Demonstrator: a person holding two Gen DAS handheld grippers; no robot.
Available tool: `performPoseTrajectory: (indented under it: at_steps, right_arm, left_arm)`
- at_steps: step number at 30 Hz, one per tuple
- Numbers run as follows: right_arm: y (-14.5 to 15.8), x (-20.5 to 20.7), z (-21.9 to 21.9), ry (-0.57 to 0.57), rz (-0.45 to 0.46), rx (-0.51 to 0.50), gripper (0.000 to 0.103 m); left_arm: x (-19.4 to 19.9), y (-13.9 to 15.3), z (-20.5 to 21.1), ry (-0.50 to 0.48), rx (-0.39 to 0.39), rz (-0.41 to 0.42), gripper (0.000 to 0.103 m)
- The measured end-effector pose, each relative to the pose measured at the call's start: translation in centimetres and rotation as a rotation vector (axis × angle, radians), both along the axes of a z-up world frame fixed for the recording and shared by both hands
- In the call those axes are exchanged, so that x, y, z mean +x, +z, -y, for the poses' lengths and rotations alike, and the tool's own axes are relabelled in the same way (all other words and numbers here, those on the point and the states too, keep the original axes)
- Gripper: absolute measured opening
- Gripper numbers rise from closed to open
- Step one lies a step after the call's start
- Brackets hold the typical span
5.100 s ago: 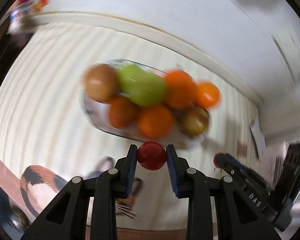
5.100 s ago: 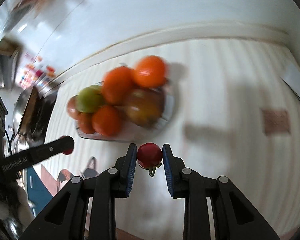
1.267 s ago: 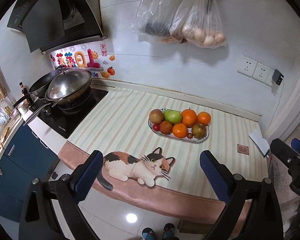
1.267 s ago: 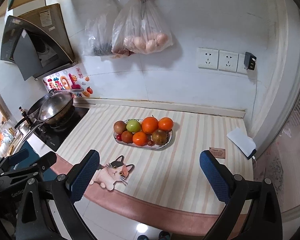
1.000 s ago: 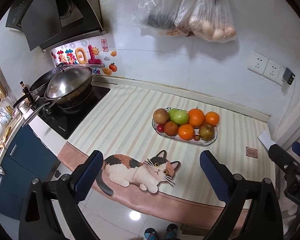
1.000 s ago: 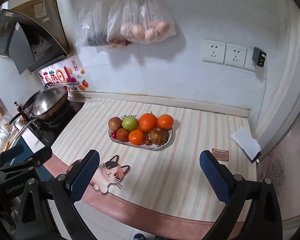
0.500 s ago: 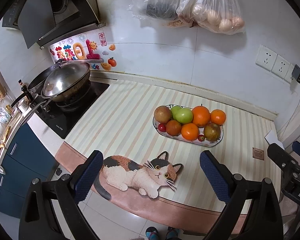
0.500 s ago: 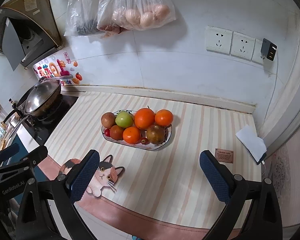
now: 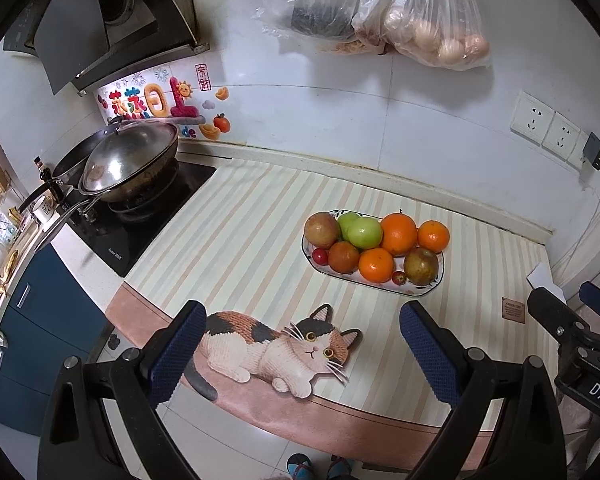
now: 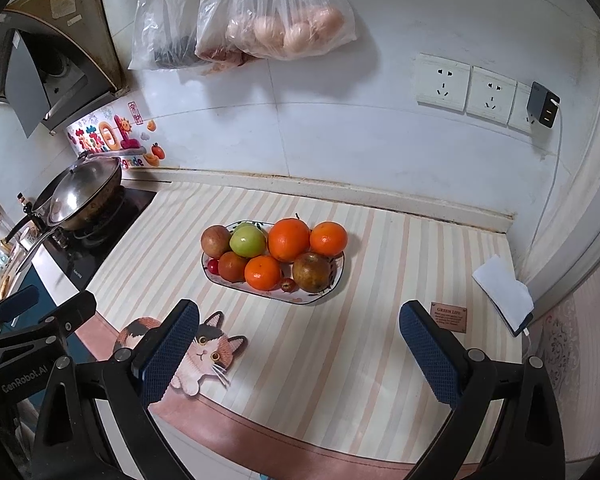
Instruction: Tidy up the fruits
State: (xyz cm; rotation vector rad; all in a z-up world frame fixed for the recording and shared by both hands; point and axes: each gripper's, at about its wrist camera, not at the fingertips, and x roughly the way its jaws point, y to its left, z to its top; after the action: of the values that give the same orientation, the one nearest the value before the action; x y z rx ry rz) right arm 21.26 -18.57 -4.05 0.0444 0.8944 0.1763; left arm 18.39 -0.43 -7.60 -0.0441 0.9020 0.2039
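Both grippers are held back from the counter, well apart from the fruit. The left gripper (image 9: 300, 344) has its jaws spread wide and holds nothing, and the right gripper (image 10: 300, 344) is also spread wide and empty.

The oval plate (image 10: 336, 286) stands on the striped mat (image 10: 380, 320), in the middle of the counter. All the fruit lies on it. At the far side, from left to right, are a brownish apple (image 10: 216, 241), a green apple (image 10: 247, 240), a big orange (image 10: 289, 239) and a smaller orange (image 10: 328, 239). At the near side are a dark reddish fruit (image 10: 232, 266), a small orange (image 10: 262, 273) and a brown-green fruit (image 10: 311, 272). One cherry tomato (image 10: 213, 266) sits at the left end, another (image 10: 288, 285) at the near rim.

A wok with lid (image 9: 128, 166) stands on the stove far left.
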Motion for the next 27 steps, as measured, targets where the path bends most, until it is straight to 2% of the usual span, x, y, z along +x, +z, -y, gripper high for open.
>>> performPoseTrajectory:
  at_steps: [27]
  right_arm:
    - [0.15, -0.05, 0.14, 0.016, 0.01, 0.004, 0.102]
  left_arm:
    - [-0.45, -0.33, -0.25, -0.005, -0.017, -0.006, 0.099]
